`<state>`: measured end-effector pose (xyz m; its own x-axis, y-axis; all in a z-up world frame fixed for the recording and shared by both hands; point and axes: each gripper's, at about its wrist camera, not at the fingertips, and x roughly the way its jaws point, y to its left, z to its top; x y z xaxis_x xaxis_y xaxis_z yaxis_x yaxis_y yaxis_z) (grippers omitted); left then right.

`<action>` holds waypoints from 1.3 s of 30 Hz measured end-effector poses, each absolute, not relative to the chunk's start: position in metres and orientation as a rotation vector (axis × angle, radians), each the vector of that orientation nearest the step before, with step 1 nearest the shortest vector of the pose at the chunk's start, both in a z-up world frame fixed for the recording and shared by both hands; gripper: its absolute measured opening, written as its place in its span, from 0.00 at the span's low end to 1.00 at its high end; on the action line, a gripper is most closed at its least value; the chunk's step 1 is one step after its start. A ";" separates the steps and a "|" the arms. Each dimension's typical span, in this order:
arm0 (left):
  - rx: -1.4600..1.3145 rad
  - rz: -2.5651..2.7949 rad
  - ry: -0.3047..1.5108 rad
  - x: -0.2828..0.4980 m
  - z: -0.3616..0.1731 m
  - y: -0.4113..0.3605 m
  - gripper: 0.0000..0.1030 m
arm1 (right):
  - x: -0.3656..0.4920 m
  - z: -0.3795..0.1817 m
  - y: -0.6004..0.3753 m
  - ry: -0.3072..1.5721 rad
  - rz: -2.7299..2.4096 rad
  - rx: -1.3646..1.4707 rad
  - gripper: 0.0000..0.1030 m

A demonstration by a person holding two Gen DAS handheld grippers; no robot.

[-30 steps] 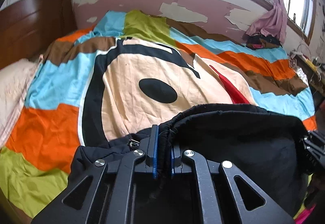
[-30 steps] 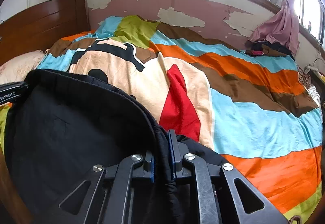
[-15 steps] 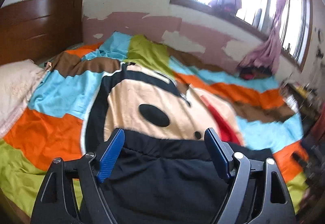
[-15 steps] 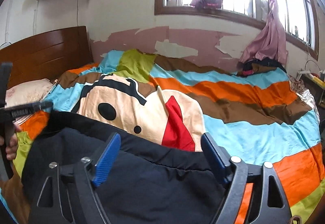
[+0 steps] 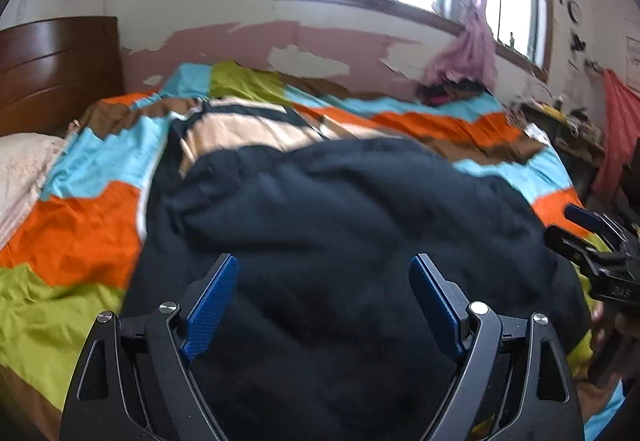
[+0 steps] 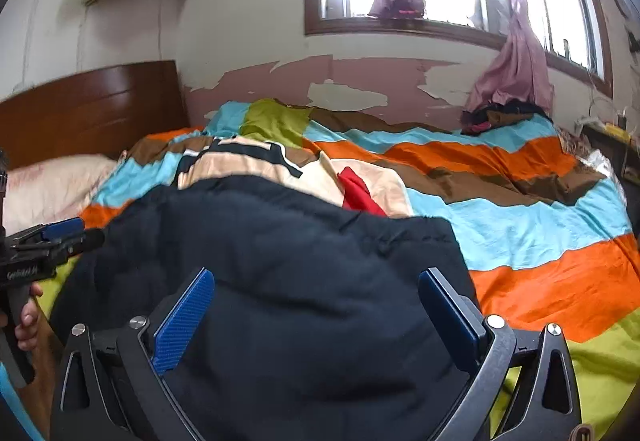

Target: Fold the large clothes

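Note:
A large black garment [image 5: 340,209] lies spread over the near part of the striped bedspread [image 5: 80,233]. My left gripper [image 5: 324,265] hovers over its near edge. Its jaws are opening, the blue pads [image 5: 208,305] stand wide apart, and nothing is pinched between them. In the right wrist view the same garment [image 6: 300,261] fills the foreground. My right gripper [image 6: 318,277] hangs above it, its jaws also opening with only cloth beneath. Each gripper shows at the edge of the other's view, the left gripper [image 6: 80,233] held by a hand [image 6: 28,317].
A pale pillow [image 5: 20,169] and a wooden headboard [image 5: 56,73] are at the left. A heap of clothes [image 6: 492,117] lies at the bed's far right corner under a window. A cluttered side table [image 5: 560,121] stands to the right of the bed.
Both grippers were shut on the black garment's edge and have let it go and opened wide. They have drawn back, and the garment now lies flat on the bed.

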<state>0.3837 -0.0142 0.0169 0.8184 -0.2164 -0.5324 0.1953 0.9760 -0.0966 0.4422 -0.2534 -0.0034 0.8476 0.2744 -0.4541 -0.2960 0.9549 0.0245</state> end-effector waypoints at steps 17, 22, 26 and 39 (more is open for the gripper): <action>0.012 -0.023 0.595 0.493 -0.017 -0.027 0.92 | 0.554 -0.042 -0.226 0.593 0.283 -0.073 1.00; -0.055 0.000 0.649 0.516 -0.019 -0.007 0.99 | 0.585 -0.042 -0.232 0.649 0.270 -0.059 1.00; -0.110 -0.050 0.755 0.535 -0.030 0.003 0.99 | 0.609 -0.054 -0.234 0.748 0.303 -0.038 1.00; -0.140 -0.095 0.720 0.544 -0.045 0.001 0.99 | 0.630 -0.082 -0.243 0.794 0.361 0.083 1.00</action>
<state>0.5444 0.0009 -0.0451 0.7480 -0.1349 -0.6499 0.0385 0.9863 -0.1605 0.6298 -0.2429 -0.0816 0.6435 0.3477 -0.6819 -0.2858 0.9356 0.2073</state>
